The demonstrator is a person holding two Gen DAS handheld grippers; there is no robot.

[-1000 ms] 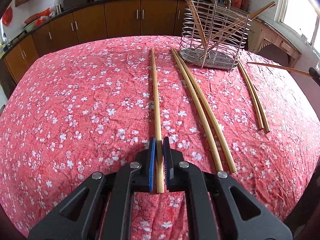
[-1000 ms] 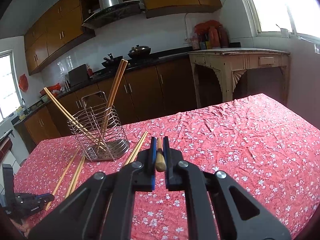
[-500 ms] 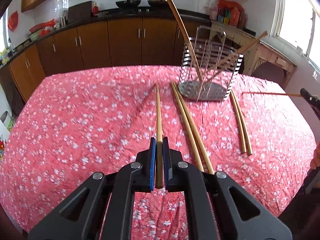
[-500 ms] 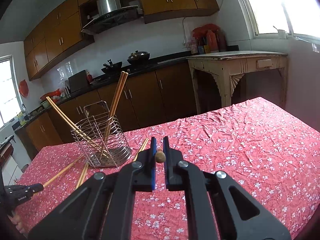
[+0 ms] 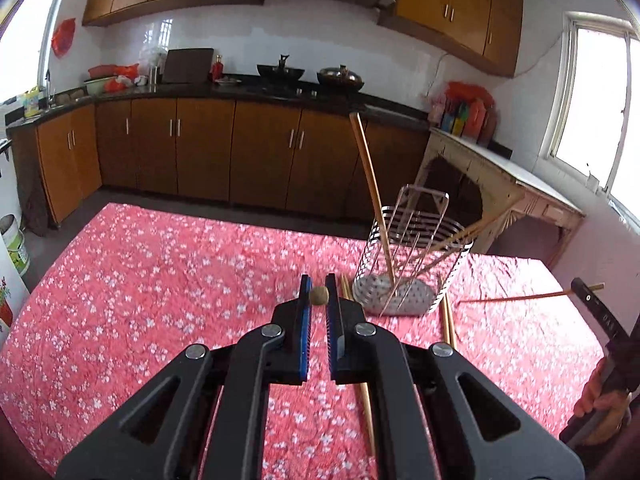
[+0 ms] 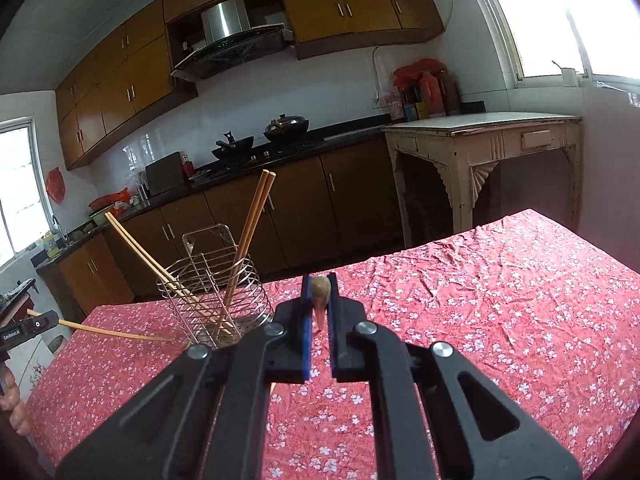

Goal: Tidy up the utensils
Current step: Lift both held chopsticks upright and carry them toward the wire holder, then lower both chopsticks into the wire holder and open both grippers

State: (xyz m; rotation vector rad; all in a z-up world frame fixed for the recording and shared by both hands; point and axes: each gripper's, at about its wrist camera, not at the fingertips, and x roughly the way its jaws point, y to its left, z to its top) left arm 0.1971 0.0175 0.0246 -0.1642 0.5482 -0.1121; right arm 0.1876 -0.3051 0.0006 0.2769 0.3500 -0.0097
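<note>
wire rack (image 5: 414,268) on table (image 5: 160,280), chopsticks (image 5: 370,184) inside, perhaps two beside

The left gripper (image 5: 319,295) is hiding all but the butt end of its chopstick (image 5: 319,295). A loose chopstick (image 5: 366,408) is disappearing behind its black frame.

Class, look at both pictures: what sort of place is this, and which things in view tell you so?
Most likely a home kitchen: wooden cabinets under a dark counter, woks on the stove beneath a range hood, and a table in a floral cloth.
</note>
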